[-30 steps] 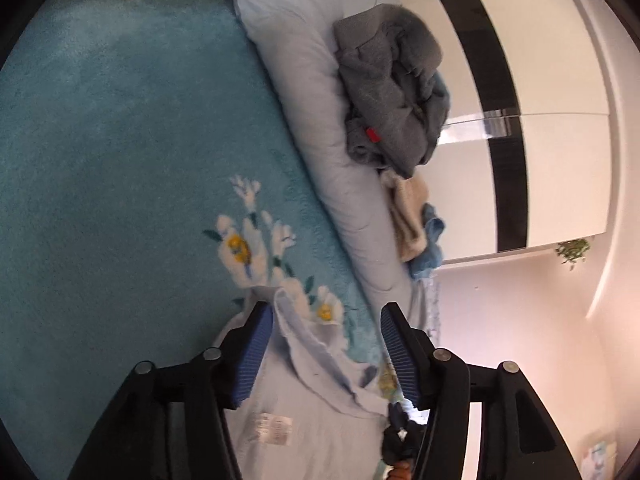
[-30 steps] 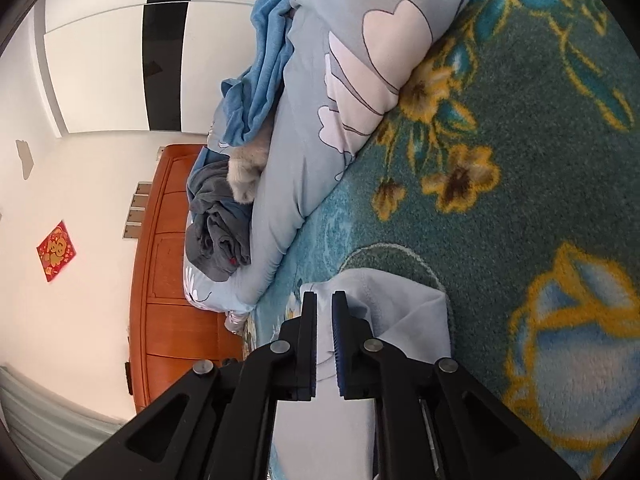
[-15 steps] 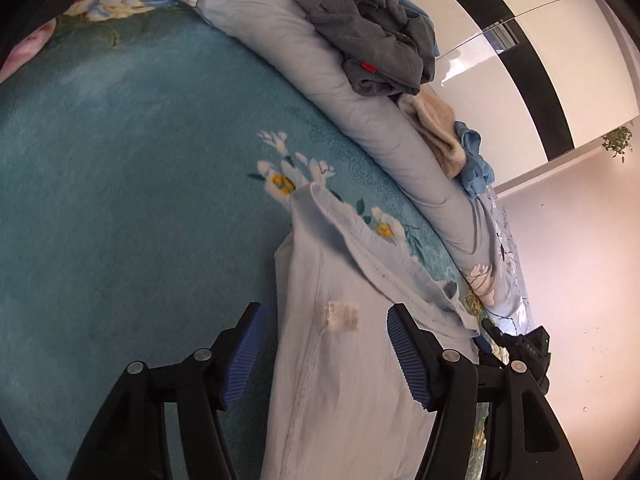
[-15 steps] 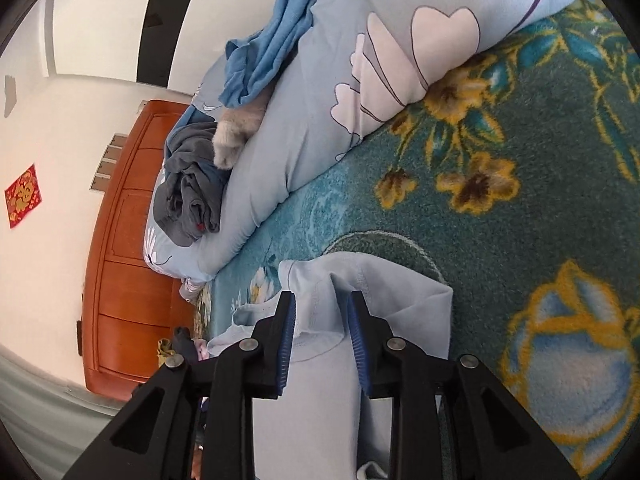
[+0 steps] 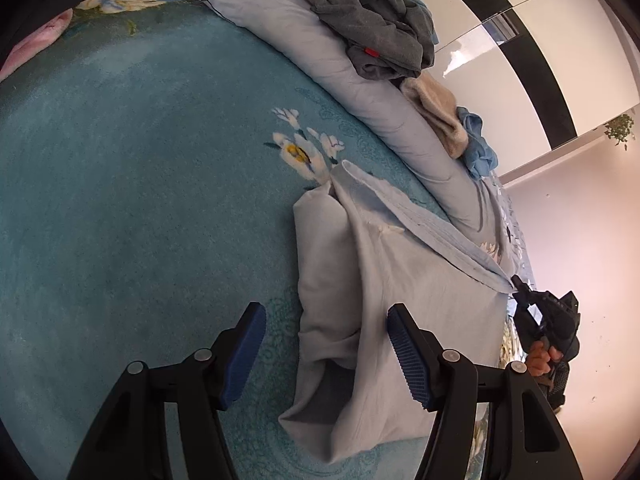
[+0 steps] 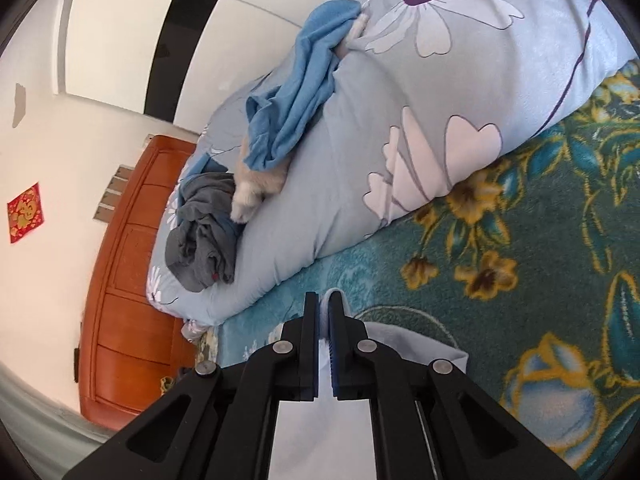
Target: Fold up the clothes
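Bed: teal floral blanket (image 5: 132, 184) covers the surface, with a wardrobe and pale wall beyond.
Duvet: long grey-blue flowered roll (image 5: 360, 92) lies along the blanket's far edge.
Pile: grey garment (image 5: 376, 20), beige cloth (image 5: 436, 116) and blue cloth (image 5: 480, 152) lie on the duvet.
Shirt: pale blue shirt (image 5: 400, 300) lies on the blanket, near the duvet, its far-right edge pulled up.
Left gripper: left gripper (image 5: 326, 356) hovers with jaws wide apart over the shirt's near part, gripping nothing.
Right gripper: right gripper (image 6: 324, 312) has jaws pinched tight on a fold of the shirt's edge, raised off the blanket.
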Motion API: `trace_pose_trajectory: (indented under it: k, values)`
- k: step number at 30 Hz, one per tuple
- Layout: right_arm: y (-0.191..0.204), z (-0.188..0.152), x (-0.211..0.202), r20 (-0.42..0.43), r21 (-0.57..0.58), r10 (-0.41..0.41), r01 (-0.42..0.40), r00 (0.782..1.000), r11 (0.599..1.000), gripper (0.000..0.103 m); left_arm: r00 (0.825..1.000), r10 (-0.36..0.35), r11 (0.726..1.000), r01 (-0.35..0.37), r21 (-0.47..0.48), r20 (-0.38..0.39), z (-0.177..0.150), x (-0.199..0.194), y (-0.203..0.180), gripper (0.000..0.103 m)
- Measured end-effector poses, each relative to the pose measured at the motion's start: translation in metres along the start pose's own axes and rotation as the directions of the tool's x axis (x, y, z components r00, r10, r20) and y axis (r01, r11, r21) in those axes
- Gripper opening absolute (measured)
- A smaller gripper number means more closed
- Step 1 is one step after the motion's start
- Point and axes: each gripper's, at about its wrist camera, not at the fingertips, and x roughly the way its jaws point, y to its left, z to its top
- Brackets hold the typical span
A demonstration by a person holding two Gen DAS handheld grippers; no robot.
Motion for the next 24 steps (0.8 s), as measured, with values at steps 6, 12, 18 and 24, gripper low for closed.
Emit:
trace_pose_trajectory:
  k: [6, 12, 18, 24]
  values:
    - [-0.014, -0.009, 0.01, -0.058, 0.01, -0.034, 0.034, 0.998, 0.999, 0.018, 1.0, -0.018, 1.0, 0.018, -0.014, -0.01, -0.01, -0.001, 0.003, 0.067]
    - [-0.008, -0.043, -0.042, -0.076, -0.163, -0.031, 0.018, 0.997, 0.987, 0.035, 0.999, -0.041, 0.998, 0.041, 0.053, 0.0, -0.027, -0.009, -0.005, 0.067]
    - [-0.02, -0.11, -0.081, -0.185, -0.309, -0.045, -0.015, 0.982, 0.951, 0.035, 0.998, -0.052, 0.985, 0.048, 0.164, 0.019, -0.037, -0.012, -0.018, 0.065]
    - [-0.033, -0.141, -0.072, -0.258, -0.316, -0.038, -0.047, 0.965, 0.948, 0.034, 0.997, -0.073, 0.982, 0.068, 0.174, 0.021, -0.037, -0.009, -0.021, 0.041]
